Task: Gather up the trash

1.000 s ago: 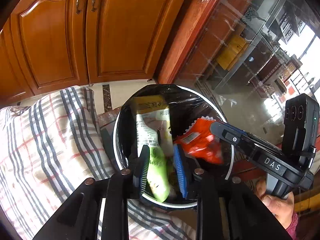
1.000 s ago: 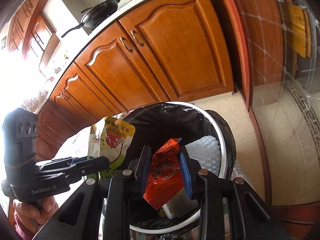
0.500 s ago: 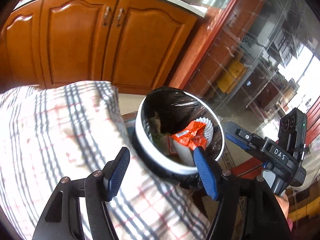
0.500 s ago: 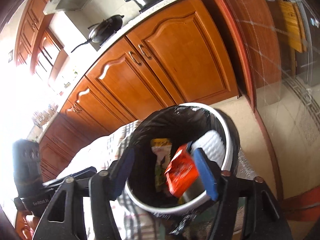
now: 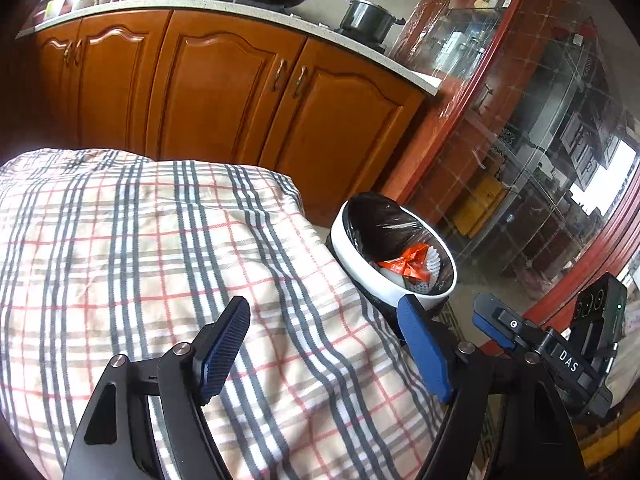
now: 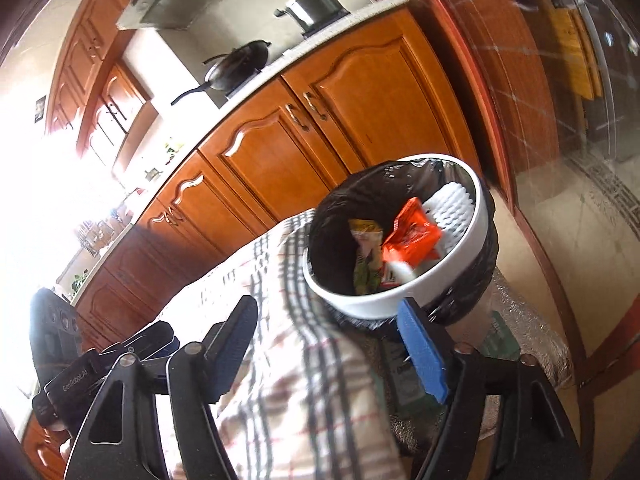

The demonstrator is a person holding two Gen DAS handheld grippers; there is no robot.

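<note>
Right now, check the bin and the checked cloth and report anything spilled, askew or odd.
Nothing stands out. The orange wrapper and green packet lie inside the bin, its black liner sits over the rim, and no litter shows on the checked cloth.

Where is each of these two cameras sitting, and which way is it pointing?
Left wrist view: sits on the left tongs, looking down over the checked cloth toward the white-rimmed, black-lined bin; the right tongs show alongside.
Right wrist view: sits on the right tongs, facing the bin; the left tongs show.
Shared: bin, orange wrapper, cloth, wooden cabinets. Both tongs are opening, empty.
</note>
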